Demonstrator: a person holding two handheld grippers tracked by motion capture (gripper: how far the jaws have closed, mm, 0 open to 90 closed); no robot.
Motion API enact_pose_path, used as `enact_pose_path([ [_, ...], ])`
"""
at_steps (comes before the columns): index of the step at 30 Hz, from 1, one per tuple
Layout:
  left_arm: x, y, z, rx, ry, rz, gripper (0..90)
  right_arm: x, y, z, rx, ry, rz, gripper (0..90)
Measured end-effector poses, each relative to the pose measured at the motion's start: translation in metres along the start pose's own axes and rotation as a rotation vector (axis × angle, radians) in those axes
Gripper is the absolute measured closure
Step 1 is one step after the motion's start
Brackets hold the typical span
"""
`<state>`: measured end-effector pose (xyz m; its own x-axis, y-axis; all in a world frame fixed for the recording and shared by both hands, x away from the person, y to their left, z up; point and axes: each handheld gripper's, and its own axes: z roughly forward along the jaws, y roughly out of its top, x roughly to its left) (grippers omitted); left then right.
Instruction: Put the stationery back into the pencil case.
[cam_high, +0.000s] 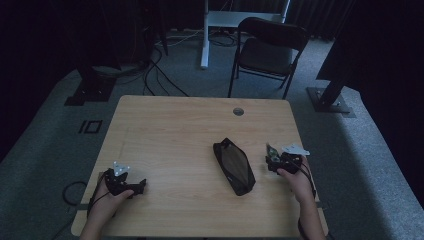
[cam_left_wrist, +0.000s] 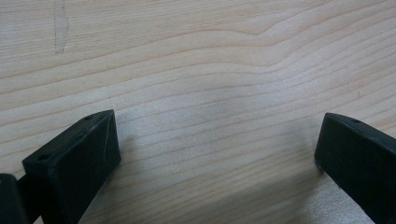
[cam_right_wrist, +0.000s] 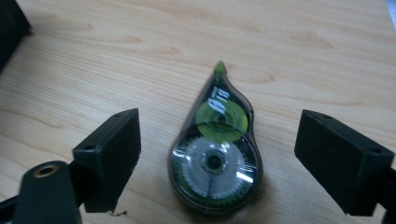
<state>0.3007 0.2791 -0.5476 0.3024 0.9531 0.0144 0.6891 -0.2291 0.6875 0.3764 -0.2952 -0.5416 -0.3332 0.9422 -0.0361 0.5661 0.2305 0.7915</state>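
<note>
The correction tape roller (cam_right_wrist: 215, 154) lies flat on the bench (cam_right_wrist: 289, 56), between the wide-open jaws of the right tongs (cam_right_wrist: 217, 161). We judge it light, rigid and smooth-shelled; grip across its broad round body, not the narrow tip. The left tongs (cam_left_wrist: 217, 154) stand wide over bare wood. The high view adds a dark pouch (cam_high: 233, 166) beside the right tongs.

A light wooden table (cam_high: 165, 130) spans the middle of the frame, with a round grommet hole (cam_high: 238, 111) near its far edge. Beyond it, upper centre-right, a dark folding chair (cam_high: 268, 50) stands on grey carpet (cam_high: 45, 135). Cables (cam_high: 160, 75) trail across the floor at upper left beside a white desk leg (cam_high: 204, 35).
</note>
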Motion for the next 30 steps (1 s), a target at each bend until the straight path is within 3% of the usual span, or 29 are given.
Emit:
enact_pose_path([
  [11, 0.0, 0.0, 0.0, 0.0, 0.0, 0.0, 0.3, -0.0022, -0.0014, 0.0102, 0.044, 0.002, -0.001, 25.8],
  [16, 0.0, 0.0, 0.0, 0.0, 0.0, 0.0, 0.3, -0.0037, -0.0015, 0.0106, 0.058, 0.021, 0.042, 36.3],
  [30, 0.0, 0.0, 0.0, 0.001, 0.0, 0.0, 0.3, 0.0, -0.0016, 0.0104, 0.062, 0.021, 0.047, 41.5],
])
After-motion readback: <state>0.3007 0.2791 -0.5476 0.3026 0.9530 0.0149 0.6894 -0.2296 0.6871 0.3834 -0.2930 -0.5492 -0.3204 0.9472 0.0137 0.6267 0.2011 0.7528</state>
